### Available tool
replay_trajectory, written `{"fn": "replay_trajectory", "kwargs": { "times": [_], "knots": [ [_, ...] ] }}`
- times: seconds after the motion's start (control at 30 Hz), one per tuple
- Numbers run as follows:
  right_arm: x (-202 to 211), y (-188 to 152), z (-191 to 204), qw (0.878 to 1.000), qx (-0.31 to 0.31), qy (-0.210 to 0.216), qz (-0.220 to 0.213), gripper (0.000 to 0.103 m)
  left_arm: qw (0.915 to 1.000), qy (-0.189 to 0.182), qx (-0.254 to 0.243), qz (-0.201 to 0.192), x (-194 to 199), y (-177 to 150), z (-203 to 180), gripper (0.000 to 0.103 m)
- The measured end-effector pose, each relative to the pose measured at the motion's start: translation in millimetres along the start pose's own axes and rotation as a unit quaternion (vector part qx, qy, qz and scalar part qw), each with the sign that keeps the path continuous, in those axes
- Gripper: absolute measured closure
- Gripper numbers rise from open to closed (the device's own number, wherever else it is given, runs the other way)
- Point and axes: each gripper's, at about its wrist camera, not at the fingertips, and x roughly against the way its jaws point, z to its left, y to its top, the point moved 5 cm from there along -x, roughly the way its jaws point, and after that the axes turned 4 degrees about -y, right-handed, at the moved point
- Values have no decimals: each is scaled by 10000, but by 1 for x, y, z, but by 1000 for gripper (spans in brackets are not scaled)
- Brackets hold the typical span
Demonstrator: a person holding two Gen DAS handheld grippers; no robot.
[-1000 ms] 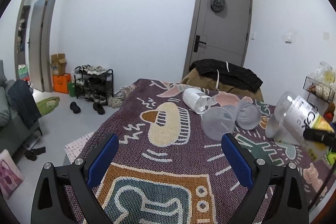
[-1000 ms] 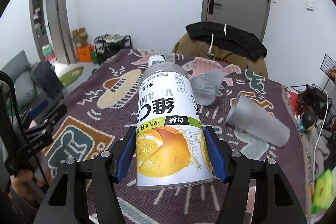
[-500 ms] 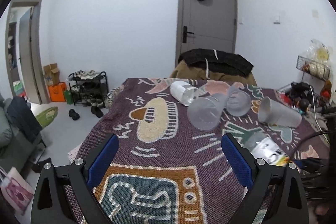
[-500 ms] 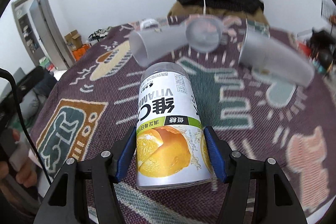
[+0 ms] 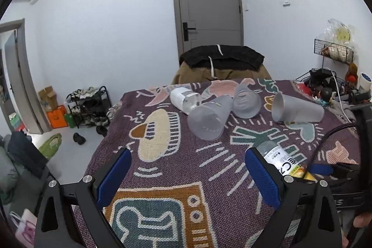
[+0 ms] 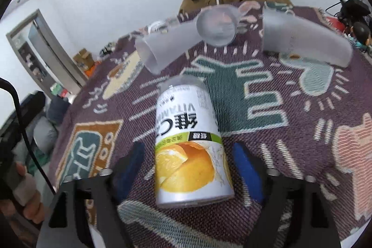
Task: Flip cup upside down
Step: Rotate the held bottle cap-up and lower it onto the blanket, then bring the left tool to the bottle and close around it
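Note:
A drink bottle (image 6: 188,145) with an orange-fruit label rests on the patterned cloth (image 6: 290,122), its clear end pointing away from me and its label text inverted. My right gripper (image 6: 188,169) is open, with a gap between each blue pad and the bottle. In the left wrist view the same bottle (image 5: 281,162) lies slanted behind my right-hand finger. My left gripper (image 5: 188,176) hangs open over the cloth, holding nothing. Three frosted cups lie on their sides further back: one (image 5: 209,120), a second (image 5: 246,101) and a third (image 5: 297,108).
A white and clear jar (image 5: 183,97) lies behind the cups. A chair draped with dark clothing (image 5: 220,57) stands at the far edge. Wire racks and cables (image 5: 330,76) crowd the right side. A hand (image 6: 28,196) holds the left gripper at lower left.
My right gripper brought the bottle down onto the cloth, and its fingers have now spread away from it. The left wrist view swung to the right.

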Motion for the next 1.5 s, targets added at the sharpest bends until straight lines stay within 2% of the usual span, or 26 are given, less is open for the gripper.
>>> {"fn": "replay_trajectory", "kwargs": {
  "times": [0.2,0.37,0.53,0.7,0.8,0.93,1.07,1.33,1.5],
  "knots": [
    [39,-1,-8,9991,59,-171,-380,13,9995,-250,135,133,-5,10,-5,4],
    [58,-12,-28,9986,-85,-265,-450,12,9989,-377,132,239,-9,18,-15,4],
    [74,-26,-44,9977,23,-343,-577,12,9958,-608,239,640,-26,22,-29,5],
    [79,-37,-62,9976,-79,-298,-628,12,9883,-1007,490,1036,-44,20,-47,5],
    [81,-39,-69,9970,-54,-328,-699,12,9854,-1073,504,1220,-53,18,-55,5],
    [80,-40,-78,9972,-203,-207,-693,12,9766,-1319,680,1556,-70,10,-68,7],
    [78,-41,-80,9972,-145,-199,-704,12,9667,-1493,974,1837,-86,1,-75,18],
    [83,-42,-88,9963,-145,-232,-810,12,9467,-1632,1456,2365,-115,-13,-84,18],
    [86,-40,-100,9956,-279,-304,-839,12,9281,-1743,1657,2841,-137,-24,-94,19]
  ]
}}
